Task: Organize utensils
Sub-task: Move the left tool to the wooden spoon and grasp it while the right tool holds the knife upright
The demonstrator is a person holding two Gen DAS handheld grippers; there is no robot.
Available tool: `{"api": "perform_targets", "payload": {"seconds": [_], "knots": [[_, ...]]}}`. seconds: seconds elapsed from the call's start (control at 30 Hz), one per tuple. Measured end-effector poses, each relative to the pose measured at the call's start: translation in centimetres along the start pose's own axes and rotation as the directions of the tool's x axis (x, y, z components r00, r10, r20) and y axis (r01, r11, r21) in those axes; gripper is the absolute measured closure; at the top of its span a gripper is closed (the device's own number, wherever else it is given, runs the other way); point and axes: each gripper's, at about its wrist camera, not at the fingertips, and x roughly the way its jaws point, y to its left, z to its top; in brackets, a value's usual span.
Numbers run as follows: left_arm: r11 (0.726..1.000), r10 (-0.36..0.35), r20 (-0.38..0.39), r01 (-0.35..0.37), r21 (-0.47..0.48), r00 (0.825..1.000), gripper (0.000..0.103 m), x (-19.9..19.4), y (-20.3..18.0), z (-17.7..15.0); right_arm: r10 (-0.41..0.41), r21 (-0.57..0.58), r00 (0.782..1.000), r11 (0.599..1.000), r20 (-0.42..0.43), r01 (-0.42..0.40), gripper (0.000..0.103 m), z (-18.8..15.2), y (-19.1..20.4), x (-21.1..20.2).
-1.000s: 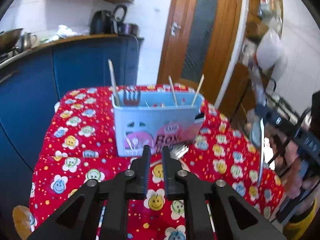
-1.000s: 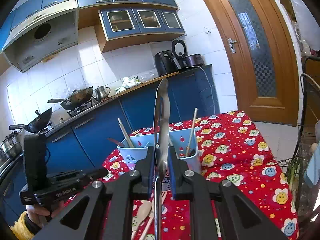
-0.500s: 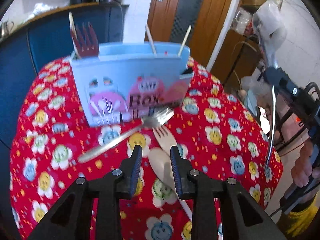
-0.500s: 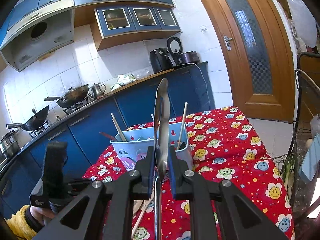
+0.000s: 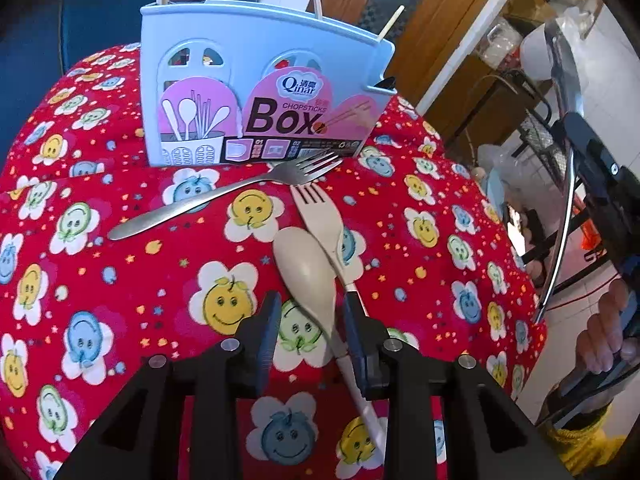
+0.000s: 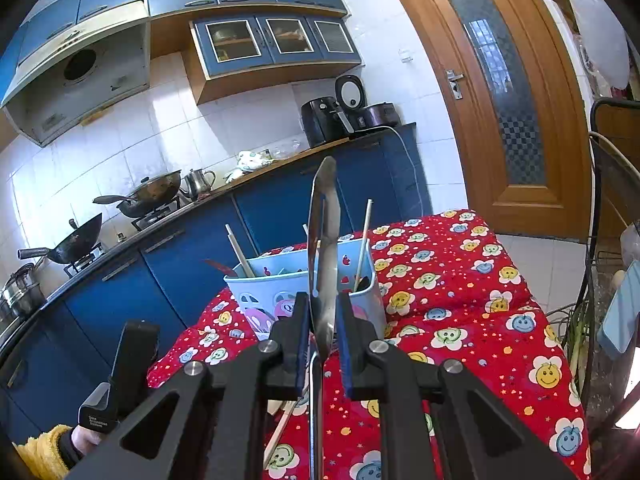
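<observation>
The red flowered tablecloth fills my left view. At twelve o'clock stands the blue chopsticks box, chopsticks poking out. At ten lies a steel fork. My left gripper is spread wide around the beige spoon, the beige fork touching it. My right gripper clamps a steel spoon upright.
</observation>
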Motion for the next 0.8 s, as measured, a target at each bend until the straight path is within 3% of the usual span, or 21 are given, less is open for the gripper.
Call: {"api": "perform_targets", "payload": {"seconds": [0.2,0.23,0.3,0.57,0.73,0.77,0.8], "knots": [[1.000,-0.025,0.016,0.025,-0.013,1.000,0.071,0.5,-0.3,0.3,-0.002,0.008,1.000,1.000,-0.008,0.002,0.088,-0.3,-0.3,0.2],[1.000,-0.023,0.018,0.023,-0.013,1.000,0.077,0.5,-0.3,0.3,-0.001,0.009,1.000,1.000,-0.010,0.001,0.088,-0.3,-0.3,0.2],[1.000,-0.026,0.013,0.026,-0.014,1.000,0.079,0.7,-0.4,0.2,-0.001,0.009,1.000,1.000,-0.011,0.001,0.088,-0.5,-0.2,0.2],[0.998,0.052,-0.011,-0.051,0.036,0.999,0.082,0.5,-1.7,-0.5,0.004,0.010,1.000,1.000,-0.011,-0.004,0.088,-0.6,-0.1,0.2],[1.000,0.018,0.027,-0.018,-0.009,0.999,0.085,0.4,-0.9,-0.4,0.007,0.010,1.000,1.000,-0.010,-0.007,0.088,-0.7,-0.1,0.2],[1.000,0.012,0.038,-0.011,-0.015,0.999,0.087,0.1,-0.7,-0.5,0.006,0.009,1.000,1.000,-0.009,-0.006,0.088,-0.7,-0.1,0.1],[1.000,0.004,0.053,-0.003,-0.021,0.999,0.097,-0.2,-0.6,-0.5,0.005,0.010,1.000,1.000,-0.008,-0.005,0.088,-0.7,-0.1,0.1]]}}
